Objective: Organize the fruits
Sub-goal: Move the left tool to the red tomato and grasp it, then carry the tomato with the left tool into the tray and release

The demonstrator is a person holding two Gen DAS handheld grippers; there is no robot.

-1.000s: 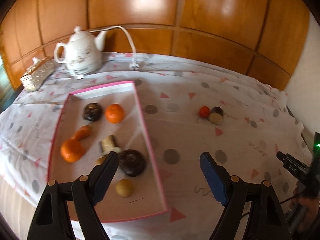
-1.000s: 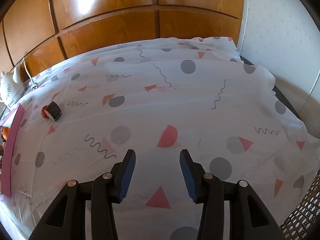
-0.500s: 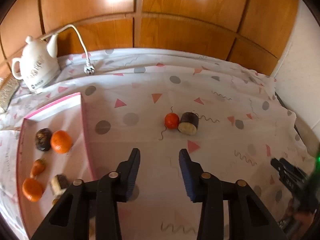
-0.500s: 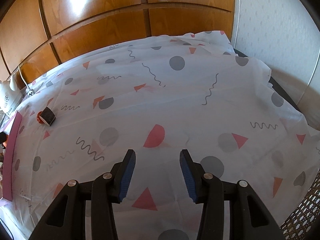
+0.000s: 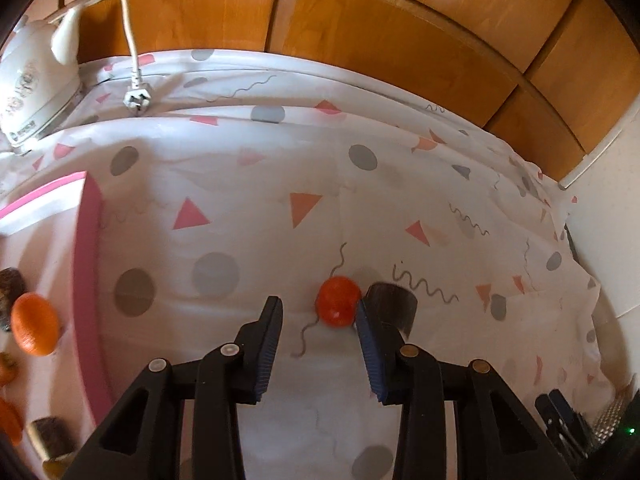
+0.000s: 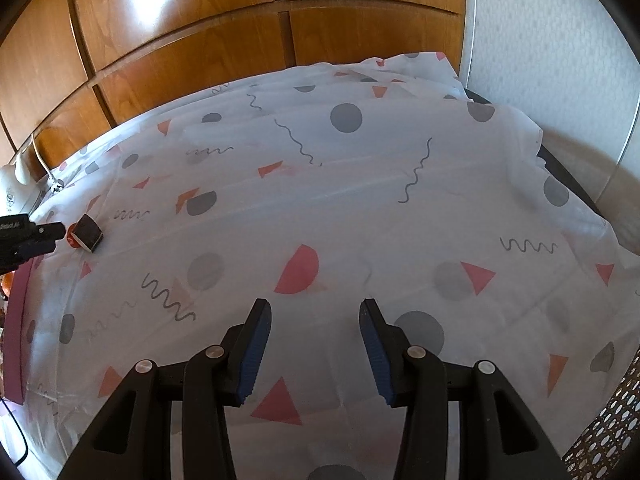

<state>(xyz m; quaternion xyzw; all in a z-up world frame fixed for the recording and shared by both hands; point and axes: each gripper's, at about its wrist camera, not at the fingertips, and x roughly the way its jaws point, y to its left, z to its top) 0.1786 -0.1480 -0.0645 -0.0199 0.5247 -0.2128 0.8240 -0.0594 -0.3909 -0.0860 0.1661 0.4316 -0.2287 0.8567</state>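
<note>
The left gripper [image 5: 318, 320] has moved away from the pink tray [image 5: 86, 280] and has come close to the two pieces that lie alone on the patterned cloth [image 5: 240, 184]; one second ago it hovered over the tray with the jaws spread wide, and now the jaws are narrower but remain released, holding nothing. The small red fruit [image 5: 338, 301] lies just in front of the gap, nearer to the right finger, and the dark cut piece [image 5: 394, 304] touches it on its right side, partly hidden behind that finger. In the tray I see an orange fruit [image 5: 35, 329] and some other pieces at the left edge, so most of the sorting seems already done. I judge that the red fruit is the next thing to be picked. The gripper needs to shift a little to its right so that the fruit comes between the fingers, and the dark piece so close may be pushed or caught together. The right gripper [image 6: 316, 332] has hardly changed: its jaws are released and empty over bare cloth, well apart from the fruits.
</note>
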